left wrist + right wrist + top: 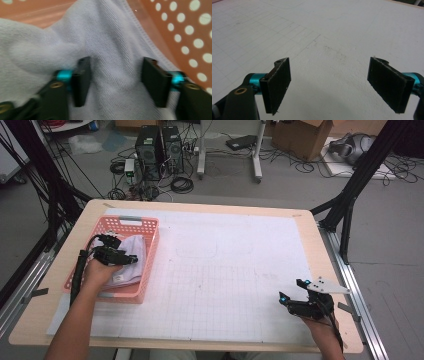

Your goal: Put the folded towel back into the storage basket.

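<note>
High view: the pink basket (148, 251) sits at the table's 9 o'clock side, with the white towel (134, 255) inside it. The left gripper (120, 256) is lowered into the basket onto the towel. In the left gripper view, a raised fold of towel (115, 62) stands between the jaws, pinched from both sides. The right gripper (290, 300) rests at 4 o'clock over the gridded sheet (225, 285), jaws wide and empty.

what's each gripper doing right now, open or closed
left gripper: jaws partly closed around a fold of the white towel.
right gripper: open, empty.
</note>
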### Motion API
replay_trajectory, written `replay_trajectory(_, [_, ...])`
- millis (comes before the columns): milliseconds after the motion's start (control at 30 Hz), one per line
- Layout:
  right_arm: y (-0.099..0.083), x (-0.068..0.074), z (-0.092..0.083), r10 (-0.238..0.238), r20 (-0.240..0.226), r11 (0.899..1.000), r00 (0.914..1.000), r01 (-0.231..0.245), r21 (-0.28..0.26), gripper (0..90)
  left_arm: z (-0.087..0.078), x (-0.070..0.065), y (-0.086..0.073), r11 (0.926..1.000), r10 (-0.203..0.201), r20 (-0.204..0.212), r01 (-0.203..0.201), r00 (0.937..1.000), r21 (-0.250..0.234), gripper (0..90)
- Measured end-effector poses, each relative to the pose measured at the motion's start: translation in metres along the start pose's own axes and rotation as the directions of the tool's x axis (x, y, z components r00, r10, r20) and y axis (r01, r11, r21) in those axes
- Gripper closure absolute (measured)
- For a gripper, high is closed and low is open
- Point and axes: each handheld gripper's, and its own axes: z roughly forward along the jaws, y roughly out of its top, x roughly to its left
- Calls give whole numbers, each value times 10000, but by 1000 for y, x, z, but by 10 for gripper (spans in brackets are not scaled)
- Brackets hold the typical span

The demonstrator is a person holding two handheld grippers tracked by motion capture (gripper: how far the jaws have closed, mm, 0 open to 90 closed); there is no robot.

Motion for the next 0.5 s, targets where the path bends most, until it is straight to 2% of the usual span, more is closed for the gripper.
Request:
replay_trajectory(33, [0, 0, 0, 8, -5, 10000, 10000, -8, 30, 176, 0, -2, 0, 9991, 415, 14, -415, 9991, -89, 703])
replay_trajectory(67, [0, 1, 0, 33, -15, 10000, 10000, -32, 44, 176, 1, -3, -1, 9985, 514, 70, -513, 9987, -167, 755])
replay_trajectory(133, [0, 1, 0, 38, -3, 10000, 10000, -38, 55, 176, 2, -4, -1, 9970, 671, 336, -658, 9972, -411, 793])
replay_trajectory(200, [0, 1, 0, 45, 7, 10000, 10000, -45, 52, 176, 3, -7, -1, 9900, 1253, 784, -1196, 9890, -743, 807])
replay_trajectory(233, [0, 1, 0, 45, 7, 10000, 10000, -45, 59, 176, 3, -7, -1, 9900, 1253, 784, -1196, 9890, -743, 810])
replay_trajectory(267, [0, 0, 1, 32, 8, 10000, 10000, -32, 55, 176, 4, -10, 0, 9825, 1723, 958, -1640, 9804, -883, 809])
replay_trajectory(333, [-1, 0, 1, 59, 13, 10000, 10000, -59, 70, 176, 4, -8, 2, 9907, 1127, 894, -1049, 9896, -870, 765])
replay_trajectory(367, [-1, 0, 1, 54, 10, 10000, 10000, -54, 63, 176, 3, -7, 2, 9921, 951, 743, -884, 9927, -890, 704])
replay_trajectory(400, [-1, 0, 1, 52, 9, 10000, 10000, -52, 69, 176, 3, -6, 2, 9946, 610, 647, -552, 9960, -883, 632])
replay_trajectory(433, [0, 0, 1, 9, -5, 10000, 10000, -9, 38, 176, 3, -6, 2, 9946, 610, 647, -552, 9960, -883, 554])
replay_trajectory(467, [0, 0, 1, 40, -9, 10000, 10000, -39, 53, 176, 0, -4, 3, 9961, 47, 628, 8, 9980, -879, 497])
replay_trajectory(500, [0, 0, 1, 40, -9, 10000, 10000, -39, 53, 176, 0, -4, 3, 9961, 47, 628, 8, 9980, -879, 466])
